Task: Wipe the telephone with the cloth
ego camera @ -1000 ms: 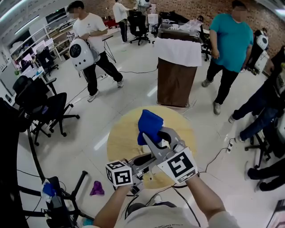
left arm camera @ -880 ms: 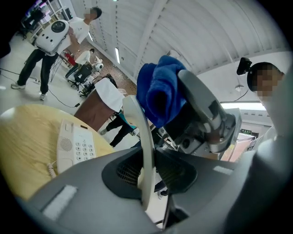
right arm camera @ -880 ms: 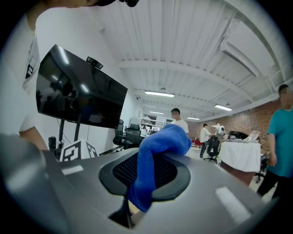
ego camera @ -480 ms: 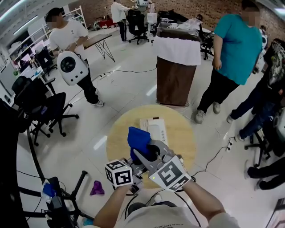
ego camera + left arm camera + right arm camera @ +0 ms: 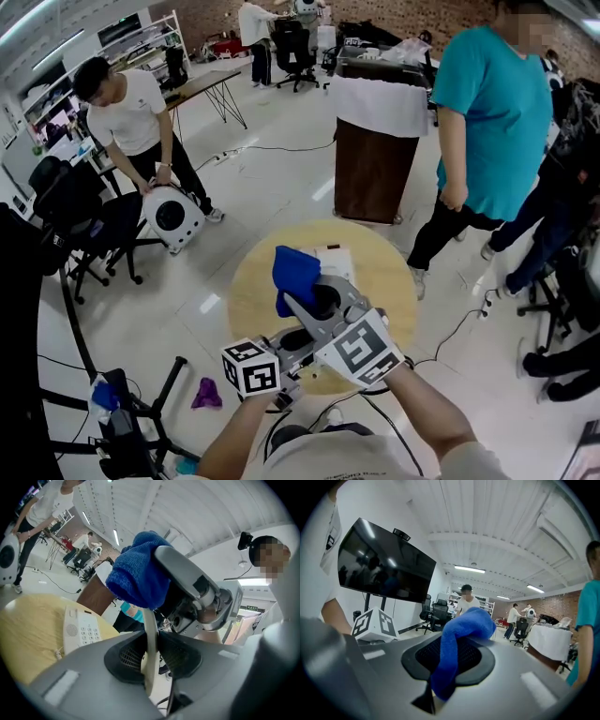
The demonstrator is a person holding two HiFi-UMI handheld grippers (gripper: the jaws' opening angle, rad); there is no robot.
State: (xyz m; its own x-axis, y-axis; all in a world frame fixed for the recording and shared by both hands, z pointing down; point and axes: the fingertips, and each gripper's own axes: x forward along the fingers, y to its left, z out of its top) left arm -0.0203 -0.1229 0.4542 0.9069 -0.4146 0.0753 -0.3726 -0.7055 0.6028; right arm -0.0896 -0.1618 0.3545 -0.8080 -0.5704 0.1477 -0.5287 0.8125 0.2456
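My right gripper (image 5: 305, 292) is shut on a bunched blue cloth (image 5: 295, 272), held above the round yellow table (image 5: 384, 281). In the right gripper view the blue cloth (image 5: 459, 634) hangs out between that gripper's (image 5: 452, 660) pads. The white telephone (image 5: 336, 257) lies on the table, mostly hidden behind the cloth; its keypad (image 5: 86, 632) shows in the left gripper view. My left gripper (image 5: 298, 345), below the right one, is shut on a thin cream plastic piece (image 5: 150, 644), seen edge-on, which looks like the handset. The cloth (image 5: 138, 576) sits just above that piece.
A person in a teal shirt (image 5: 487, 141) stands close to the table's right side. A brown pedestal under a white cover (image 5: 375, 159) is behind the table. Office chairs (image 5: 94, 234) stand at left, where a person bends over a white round device (image 5: 173, 217). A purple rag (image 5: 206, 394) lies on the floor.
My right gripper drew the cloth back toward me, then slightly forward, so it now covers most of the telephone. The left gripper has barely moved. The people around have shifted.
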